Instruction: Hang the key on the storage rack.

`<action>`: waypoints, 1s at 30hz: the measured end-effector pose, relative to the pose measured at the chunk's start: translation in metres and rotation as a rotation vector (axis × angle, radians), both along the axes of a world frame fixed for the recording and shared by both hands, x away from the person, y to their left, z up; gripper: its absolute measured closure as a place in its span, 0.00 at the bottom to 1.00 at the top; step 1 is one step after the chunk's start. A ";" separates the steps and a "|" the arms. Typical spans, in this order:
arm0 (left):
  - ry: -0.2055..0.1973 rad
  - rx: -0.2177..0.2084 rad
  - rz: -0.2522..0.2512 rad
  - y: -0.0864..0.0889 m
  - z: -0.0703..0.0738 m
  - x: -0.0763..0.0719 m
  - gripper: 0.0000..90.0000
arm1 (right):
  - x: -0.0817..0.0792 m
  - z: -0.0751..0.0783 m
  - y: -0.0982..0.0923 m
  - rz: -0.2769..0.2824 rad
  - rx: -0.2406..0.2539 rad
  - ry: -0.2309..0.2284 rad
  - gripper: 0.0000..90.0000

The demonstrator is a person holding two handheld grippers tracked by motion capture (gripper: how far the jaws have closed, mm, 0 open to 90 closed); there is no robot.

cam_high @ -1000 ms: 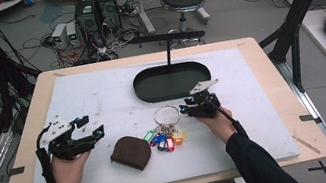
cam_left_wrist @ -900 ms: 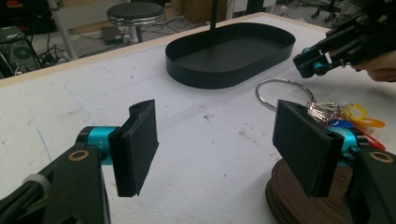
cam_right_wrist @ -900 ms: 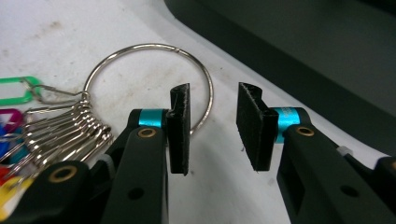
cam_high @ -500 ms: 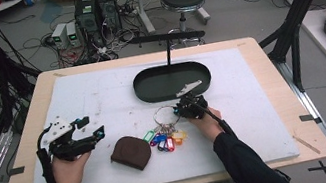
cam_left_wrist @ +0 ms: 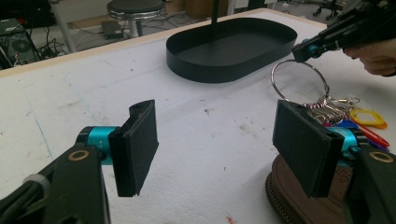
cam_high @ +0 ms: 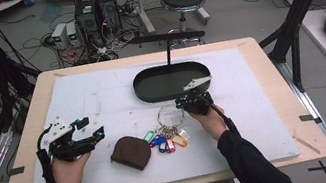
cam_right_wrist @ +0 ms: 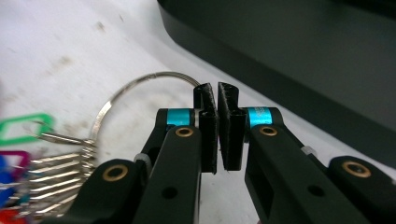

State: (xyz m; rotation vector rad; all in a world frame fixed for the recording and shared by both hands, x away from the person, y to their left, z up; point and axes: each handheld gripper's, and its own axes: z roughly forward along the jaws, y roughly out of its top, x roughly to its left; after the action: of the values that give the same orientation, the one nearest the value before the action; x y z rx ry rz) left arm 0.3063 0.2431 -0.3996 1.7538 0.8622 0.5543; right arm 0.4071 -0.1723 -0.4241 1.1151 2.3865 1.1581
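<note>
L hand-held gripper [cam_high: 91, 127]: jaws wide apart, nothing between them, hovering over the counter [cam_high: 101, 97] w/ the brown pouch [cam_high: 130, 153] just beside its right pad.

Centre: key ring [cam_high: 170, 115] lies flat on the white mat, between pouch and black tray [cam_high: 172, 81], close to the tray's near wall. Big thin steel loop, w/ a bunch of keys and coloured plastic tags [cam_high: 167, 139] hanging off the near side.

R hand-held gripper [cam_right_wrist: 218, 93]: jaws have just been closing and are now pinched together on the far arc of the ring; in the right gripper view the wire runs straight into the pad gap. Reads as clamped on the loop.

Handling, as a judgement:
- stiff wire, light, not fragile
- thin + smooth metal → likely to swivel or slip in flat pads
- the keys/tags are the weight; on a lift the bunch will prob slide to the low point and swing
- the bare arc opposite the bunch is the sensible pinch spot
- tags are loose, a poor grab point
- may need a slow lift to clear the tray wall
</note>
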 end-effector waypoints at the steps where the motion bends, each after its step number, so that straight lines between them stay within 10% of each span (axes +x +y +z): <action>1: 0.000 0.000 0.000 0.000 0.000 0.000 0.34 | 0.000 0.000 0.000 0.000 0.000 0.000 0.98; 16: 0.002 0.002 -0.001 -0.003 0.000 0.000 0.34 | -0.015 0.017 -0.011 0.079 0.206 0.016 0.97; 30: 0.004 0.005 -0.007 -0.004 -0.001 0.001 0.34 | -0.020 0.011 -0.007 0.137 0.149 0.086 0.96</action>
State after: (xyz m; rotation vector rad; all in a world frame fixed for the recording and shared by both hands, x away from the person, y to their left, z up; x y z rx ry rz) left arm 0.3078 0.2387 -0.4003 1.7628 0.8581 0.5491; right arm 0.3875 -0.1793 -0.4128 1.0812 2.5111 1.3793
